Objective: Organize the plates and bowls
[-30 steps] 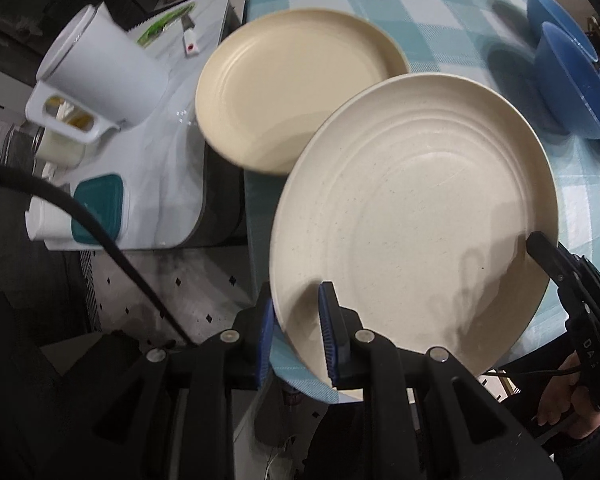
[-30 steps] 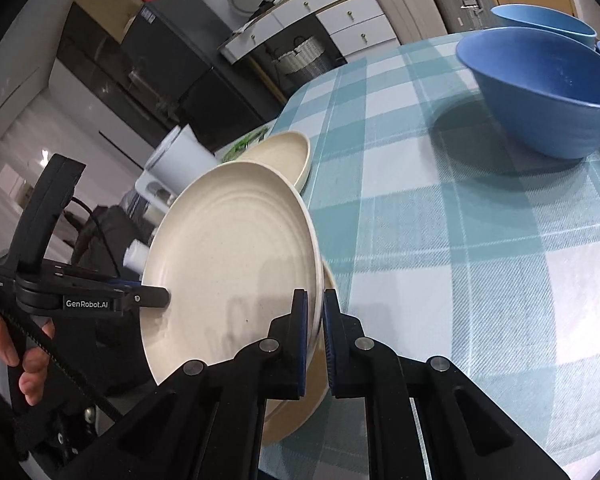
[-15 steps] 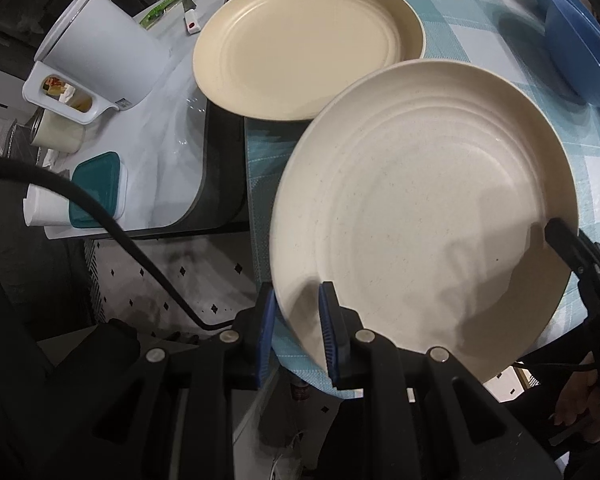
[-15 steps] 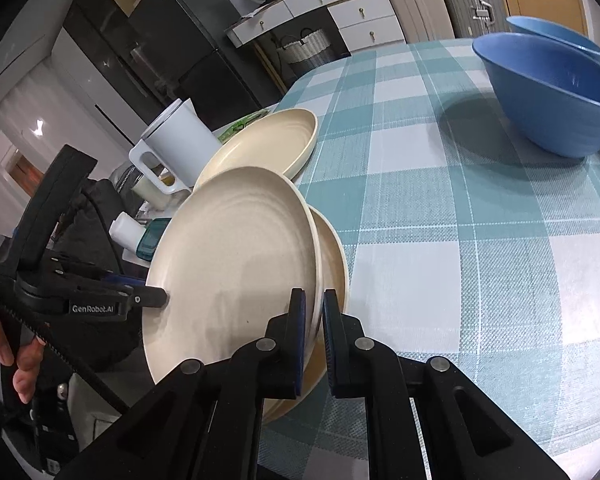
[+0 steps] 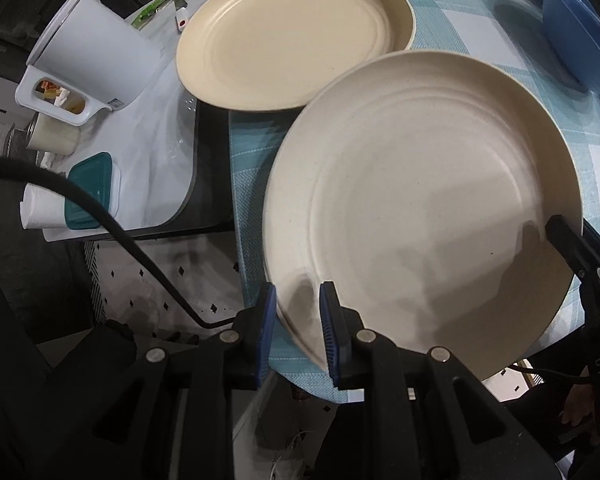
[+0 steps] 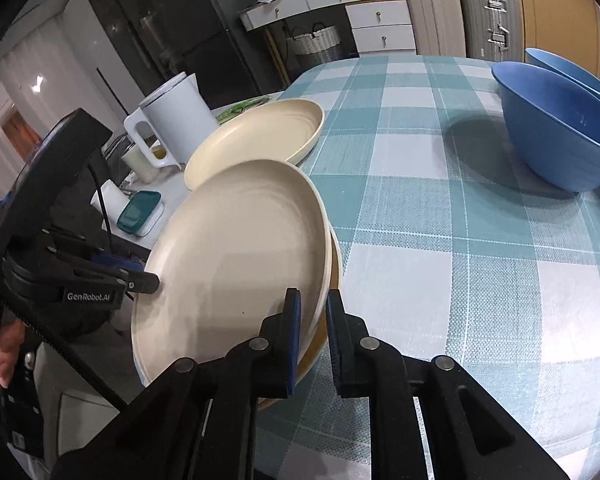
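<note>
The left tool (image 5: 298, 312) holds the near rim of the top plate (image 5: 420, 200), with a blue pad on each side of it. The right tool (image 6: 312, 312) is at the other side of the same plate. Its jaws have just been opening a little. They are narrow, the rim is between them, and I cannot tell if they press on it.

The top plate is pale and round. It lies a bit tilted over a darker plate (image 6: 334, 264) at the edge of the counter (image 6: 440, 240), which has a blue and white checked cloth.

Just behind it sits a yellow plate (image 5: 292, 32), also at the counter's edge. Two blue bowls (image 6: 556, 128) stand well apart, at the far side. Off the counter, on a low white top, are a white jug (image 5: 92, 52) and a box with a green lid (image 5: 92, 184).
</note>
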Motion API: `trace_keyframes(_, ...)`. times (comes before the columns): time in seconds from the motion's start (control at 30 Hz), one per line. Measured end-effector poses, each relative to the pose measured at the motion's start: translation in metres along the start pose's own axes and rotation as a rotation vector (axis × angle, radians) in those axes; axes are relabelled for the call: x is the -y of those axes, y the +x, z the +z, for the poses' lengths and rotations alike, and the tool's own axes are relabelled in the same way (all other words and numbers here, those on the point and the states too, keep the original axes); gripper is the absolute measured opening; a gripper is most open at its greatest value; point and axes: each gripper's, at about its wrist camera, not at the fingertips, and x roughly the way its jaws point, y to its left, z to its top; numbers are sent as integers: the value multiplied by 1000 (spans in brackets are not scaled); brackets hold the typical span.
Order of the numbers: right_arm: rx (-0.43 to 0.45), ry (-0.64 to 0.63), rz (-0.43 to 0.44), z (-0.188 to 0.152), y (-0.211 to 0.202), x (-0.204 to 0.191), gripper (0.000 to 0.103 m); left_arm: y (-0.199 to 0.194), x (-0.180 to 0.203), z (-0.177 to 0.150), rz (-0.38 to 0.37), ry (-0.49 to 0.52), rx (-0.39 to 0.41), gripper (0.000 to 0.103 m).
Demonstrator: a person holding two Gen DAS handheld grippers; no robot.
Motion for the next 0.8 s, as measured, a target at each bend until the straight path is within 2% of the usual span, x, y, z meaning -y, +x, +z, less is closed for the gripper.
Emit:
trace_keyframes(0.17,-38,-14,20,4,0,1,13,0,-5,-1,6,-15,3,21)
trace_keyframes(0.23,-72,10,81,6,1,6,14,1,-6,-2,-1,-23,6,21)
trace_keyframes(0.33,-111,23,123,9,2,10,14,2,-9,-2,-15,-34,9,21)
trace_keyframes(0.63,-209,-70,123,11,8,9,17,4,-15,-4,-34,-60,10,22)
trace_keyframes(0.8,-220,-95,99,8,17,5,19,7,-18,-6,-54,-77,9,22)
